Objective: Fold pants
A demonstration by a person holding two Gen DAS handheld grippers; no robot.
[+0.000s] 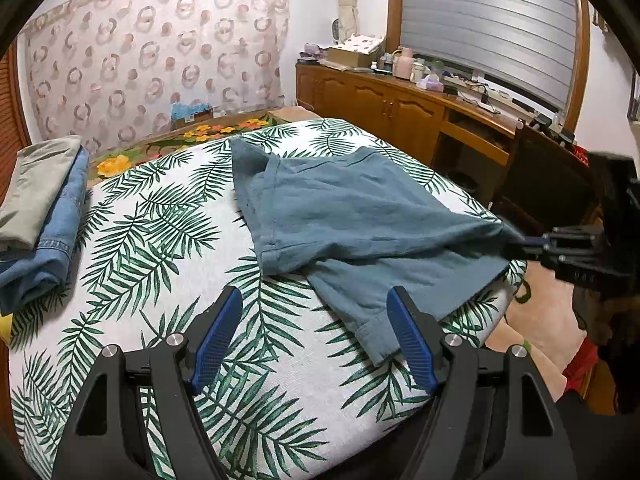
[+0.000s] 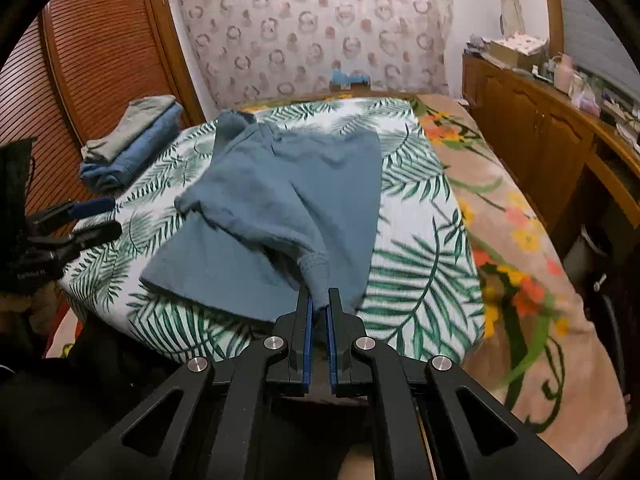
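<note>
Teal-blue pants (image 1: 360, 220) lie crumpled on the leaf-print cloth (image 1: 160, 208); they also show in the right wrist view (image 2: 288, 192). My left gripper (image 1: 316, 300) is open and empty, its right finger (image 1: 408, 332) next to a pant hem. It shows at the left edge of the right wrist view (image 2: 100, 216). My right gripper (image 2: 319, 300) is shut on a bunched edge of the pants at the cloth's near edge. In the left wrist view it (image 1: 524, 244) pulls the fabric taut to the right.
A stack of folded clothes, grey on denim (image 1: 40, 216), sits at the left of the cloth (image 2: 128, 140). A floral blanket (image 2: 520, 220) covers the bed on the right. A wooden cabinet (image 1: 400, 108) with clutter stands beyond. A slatted wooden door (image 2: 88, 60) is at the left.
</note>
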